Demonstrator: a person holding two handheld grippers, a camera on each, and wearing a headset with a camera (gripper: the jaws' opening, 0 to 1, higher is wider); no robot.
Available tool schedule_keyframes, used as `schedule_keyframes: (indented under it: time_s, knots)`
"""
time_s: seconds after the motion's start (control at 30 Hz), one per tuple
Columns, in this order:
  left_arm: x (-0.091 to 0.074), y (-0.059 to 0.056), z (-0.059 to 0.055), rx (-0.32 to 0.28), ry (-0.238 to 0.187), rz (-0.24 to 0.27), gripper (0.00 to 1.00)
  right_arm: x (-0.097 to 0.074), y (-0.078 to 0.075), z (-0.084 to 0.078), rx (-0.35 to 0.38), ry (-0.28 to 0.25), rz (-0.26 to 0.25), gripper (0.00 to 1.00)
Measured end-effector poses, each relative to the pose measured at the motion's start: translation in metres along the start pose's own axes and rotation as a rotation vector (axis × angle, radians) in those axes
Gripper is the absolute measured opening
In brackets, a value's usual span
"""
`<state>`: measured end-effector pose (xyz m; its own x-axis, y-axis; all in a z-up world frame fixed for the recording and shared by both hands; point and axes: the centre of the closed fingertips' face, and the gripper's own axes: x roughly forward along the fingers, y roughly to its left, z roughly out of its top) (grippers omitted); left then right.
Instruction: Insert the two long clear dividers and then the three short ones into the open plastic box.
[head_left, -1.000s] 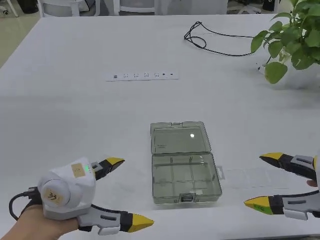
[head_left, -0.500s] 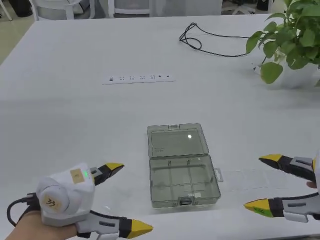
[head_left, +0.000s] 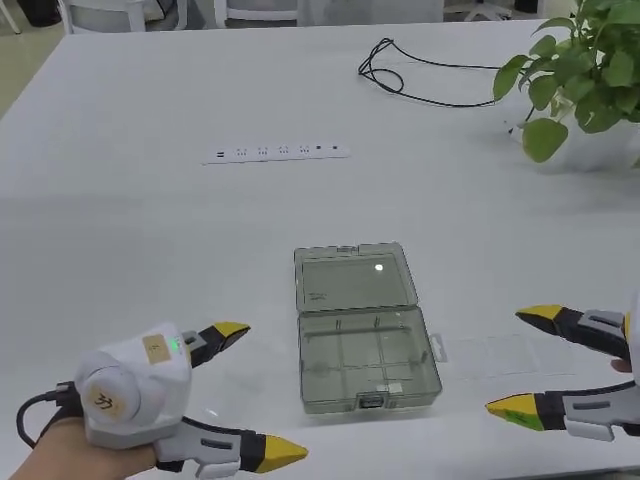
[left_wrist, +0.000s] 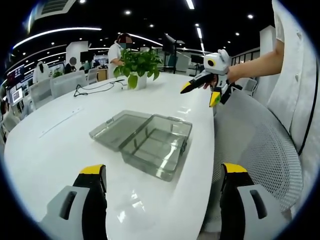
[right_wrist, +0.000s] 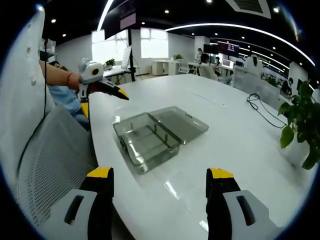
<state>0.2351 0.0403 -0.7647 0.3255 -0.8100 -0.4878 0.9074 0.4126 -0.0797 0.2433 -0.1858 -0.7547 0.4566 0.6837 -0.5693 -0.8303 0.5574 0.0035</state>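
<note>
Nothing has moved in the last second: both my grippers are empty, jaws spread.
On the table (head_left: 150, 230), the open plastic box (head_left: 365, 360) sits between my left gripper (head_left: 262, 390) and right gripper (head_left: 520, 360); faint clear dividers (head_left: 490, 353) lie at its 3 o'clock, untouched.

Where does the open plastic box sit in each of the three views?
Head view: box low centre.
Left gripper view: box at centre, above the jaws.
Right gripper view: box at centre, above the jaws.
Shared landmark: potted plant, upper right in head view, top centre in left gripper view, right edge in right gripper view.
</note>
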Motion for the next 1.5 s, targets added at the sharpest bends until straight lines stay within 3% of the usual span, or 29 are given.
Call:
schedule_keyframes:
  time_s: [0.63,0.93,1.13,1.27,1.5]
  knots:
    - [-0.006,0.012,-0.004,-0.020,0.012,0.026,0.94,0.002,-0.002,-0.002,0.012,-0.008,-0.006,0.76]
    - [-0.026,0.045,-0.010,-0.066,0.033,0.116,0.89,0.003,-0.004,-0.004,0.018,-0.013,-0.010,0.75]
    - [-0.041,0.068,-0.019,-0.130,0.065,0.190,0.83,0.004,-0.001,-0.002,0.020,-0.018,-0.010,0.75]
    - [-0.047,0.074,-0.022,-0.161,0.079,0.205,0.76,0.004,0.002,0.001,0.022,-0.020,-0.012,0.75]
    - [-0.055,0.084,-0.036,-0.240,0.142,0.258,0.71,0.004,0.012,0.009,0.029,-0.023,-0.016,0.74]
